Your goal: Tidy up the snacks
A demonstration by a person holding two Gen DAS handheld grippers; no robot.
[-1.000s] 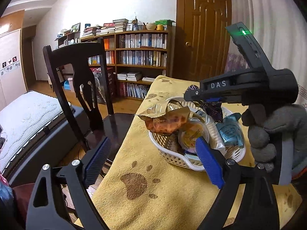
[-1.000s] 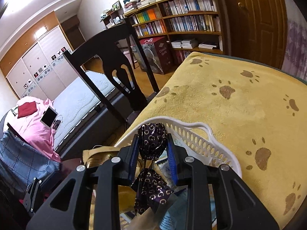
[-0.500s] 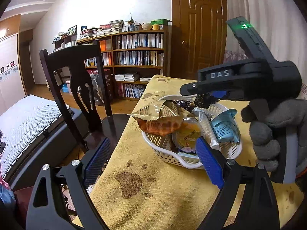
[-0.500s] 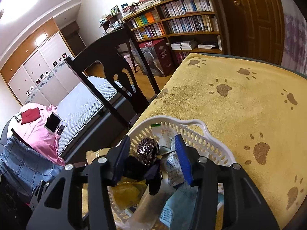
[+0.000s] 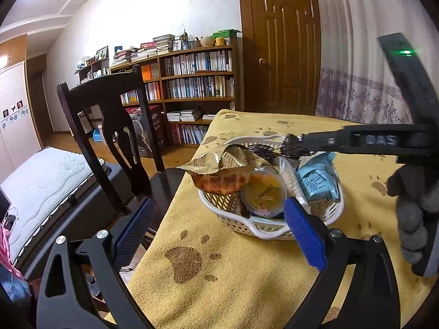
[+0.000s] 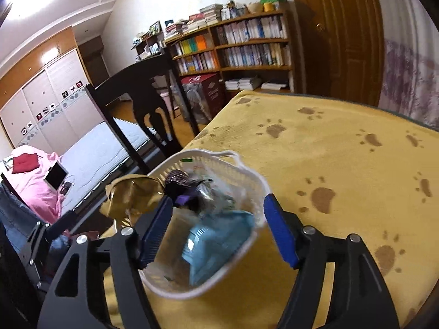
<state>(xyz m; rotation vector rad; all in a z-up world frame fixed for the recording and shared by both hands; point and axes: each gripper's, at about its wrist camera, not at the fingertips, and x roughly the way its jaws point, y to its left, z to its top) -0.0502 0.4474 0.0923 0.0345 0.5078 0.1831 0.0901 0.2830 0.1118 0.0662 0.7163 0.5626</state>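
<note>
Closest to the left wrist camera, the left gripper [image 5: 216, 233] has its blue-padded fingers [image 5: 303, 234] spread wide with nothing between them, low over the yellow paw-print cloth [image 5: 219, 279]. Just ahead of its right finger sits the white basket [image 5: 263, 229], heaped with snacks: a round sealed cup [image 5: 264, 193] at the near rim, a tan packet [image 5: 219, 161] with an orange pastry spilling over the rim on the tool's left, and a pale blue packet [image 5: 318, 182] on its right.

From the right of that view a gloved hand [image 5: 411, 205] grips the handle of the right gripper [image 6: 216, 227], whose body reaches level across the basket's far side. Its fingers are also wide apart and hold nothing; in the right wrist view they straddle the basket's near end, the left finger [image 6: 155, 233] over the contents and the right one outside the rim. A dark foil-wrapped candy [image 6: 179, 181] lies in the basket just beyond the left finger; the view is blurred, so whether it touches the pad is hard to tell.

Farther off, to the left of both tools, a dark wooden chair [image 5: 109, 126] stands at the table edge. Behind it are a bookshelf [image 5: 197, 82] and a brown door [image 5: 285, 44].
</note>
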